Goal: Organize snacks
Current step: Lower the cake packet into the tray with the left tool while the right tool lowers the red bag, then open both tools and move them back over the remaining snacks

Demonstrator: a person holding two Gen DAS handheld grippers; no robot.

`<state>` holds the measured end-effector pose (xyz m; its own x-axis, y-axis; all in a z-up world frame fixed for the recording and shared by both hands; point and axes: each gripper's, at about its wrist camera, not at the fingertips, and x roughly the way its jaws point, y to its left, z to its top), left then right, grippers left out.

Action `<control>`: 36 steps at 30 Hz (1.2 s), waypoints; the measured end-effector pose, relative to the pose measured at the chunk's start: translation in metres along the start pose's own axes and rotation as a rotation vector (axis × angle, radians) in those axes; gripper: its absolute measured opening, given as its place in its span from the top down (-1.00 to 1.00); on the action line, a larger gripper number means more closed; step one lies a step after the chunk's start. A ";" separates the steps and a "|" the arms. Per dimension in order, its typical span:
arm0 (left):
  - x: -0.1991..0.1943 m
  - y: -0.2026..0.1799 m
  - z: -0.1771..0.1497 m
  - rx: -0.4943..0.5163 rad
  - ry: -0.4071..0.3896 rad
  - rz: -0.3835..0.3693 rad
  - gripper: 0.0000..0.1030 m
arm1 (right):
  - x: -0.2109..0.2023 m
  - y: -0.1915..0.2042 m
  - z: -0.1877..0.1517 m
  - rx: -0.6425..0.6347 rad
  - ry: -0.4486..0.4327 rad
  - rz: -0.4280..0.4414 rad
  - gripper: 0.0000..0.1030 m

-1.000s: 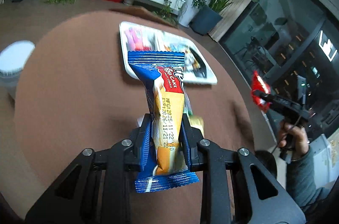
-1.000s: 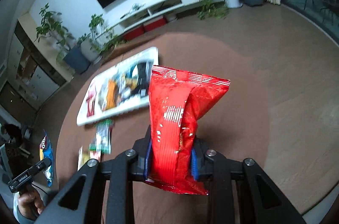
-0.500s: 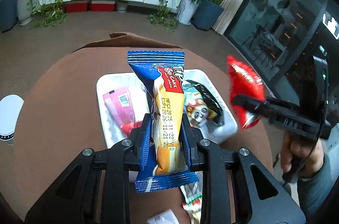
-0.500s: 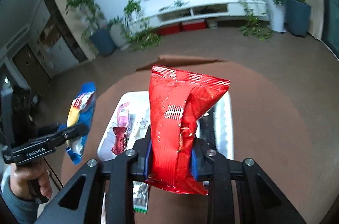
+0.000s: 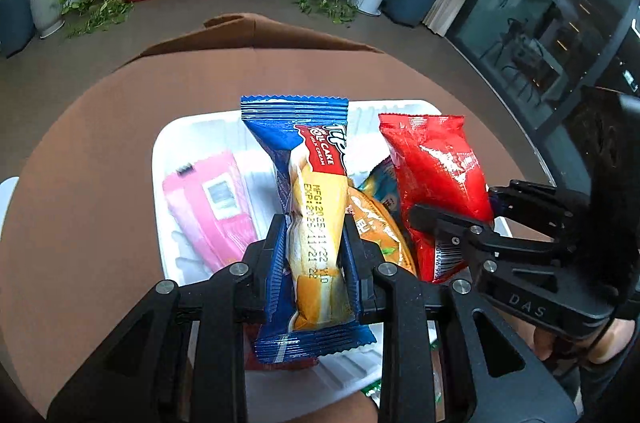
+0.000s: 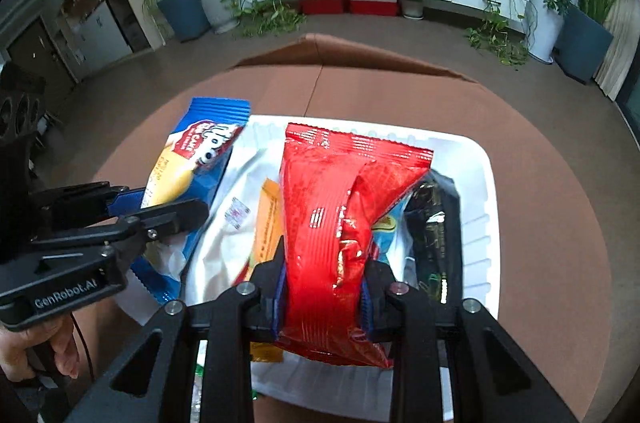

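My left gripper (image 5: pixel 314 235) is shut on a blue roll cake packet (image 5: pixel 308 191) and holds it above the white tray (image 5: pixel 176 135). My right gripper (image 6: pixel 322 263) is shut on a red snack bag (image 6: pixel 340 207), also above the tray (image 6: pixel 480 159). Each gripper shows in the other's view: the right one (image 5: pixel 452 207) with the red bag (image 5: pixel 436 167) at right, the left one (image 6: pixel 160 203) with the blue packet (image 6: pixel 196 159) at left. The tray holds a pink packet (image 5: pixel 212 199), an orange packet (image 6: pixel 268 219) and a black packet (image 6: pixel 436 215).
The tray lies on a round brown table (image 5: pixel 88 151). Loose green-edged packets (image 5: pixel 370 389) lie on the table near the tray's front edge. A white object (image 5: pixel 6 195) sits at the table's left edge. Plants and a white TV shelf stand beyond.
Both grippers have swung in from the table's sides and now hold their packets side by side low over the tray. Both stay shut on their packets.
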<state>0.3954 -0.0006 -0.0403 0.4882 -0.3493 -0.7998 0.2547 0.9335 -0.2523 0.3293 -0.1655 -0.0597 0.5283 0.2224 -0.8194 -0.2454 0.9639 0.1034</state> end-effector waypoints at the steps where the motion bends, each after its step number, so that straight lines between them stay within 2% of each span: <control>1: 0.003 0.000 0.000 -0.004 0.001 0.005 0.52 | 0.001 0.002 0.000 -0.009 0.000 -0.004 0.39; 4: 0.014 0.002 0.001 0.001 0.006 0.015 0.52 | 0.002 0.005 0.000 -0.027 0.001 -0.012 0.38; 14: 0.015 0.010 -0.021 -0.019 0.007 0.042 0.50 | 0.003 0.007 -0.004 -0.025 -0.011 -0.011 0.37; 20: 0.017 0.010 -0.019 -0.026 -0.004 0.054 0.50 | 0.003 0.005 -0.004 -0.002 -0.008 -0.004 0.35; 22: 0.013 0.009 -0.024 -0.029 -0.007 0.052 0.47 | 0.001 0.004 -0.003 0.013 -0.002 0.000 0.29; 25: 0.013 0.009 -0.026 -0.029 -0.016 0.050 0.39 | -0.005 0.006 0.000 -0.003 -0.017 -0.008 0.03; 27: 0.009 0.005 -0.025 -0.020 -0.023 0.056 0.19 | -0.008 0.007 0.001 -0.011 -0.032 -0.022 -0.12; 30: 0.002 -0.002 -0.024 0.007 -0.039 0.059 0.00 | -0.014 0.006 0.002 -0.009 -0.050 -0.029 -0.15; 34: -0.004 -0.007 -0.024 0.018 -0.059 0.065 -0.05 | -0.020 0.005 0.001 -0.009 -0.063 -0.030 -0.15; 36: -0.009 -0.008 -0.025 0.015 -0.069 0.065 -0.16 | -0.025 0.004 -0.001 -0.009 -0.071 -0.033 -0.16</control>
<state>0.3678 -0.0032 -0.0446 0.5607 -0.2928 -0.7745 0.2325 0.9534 -0.1921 0.3149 -0.1675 -0.0394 0.5928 0.2004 -0.7800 -0.2341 0.9696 0.0712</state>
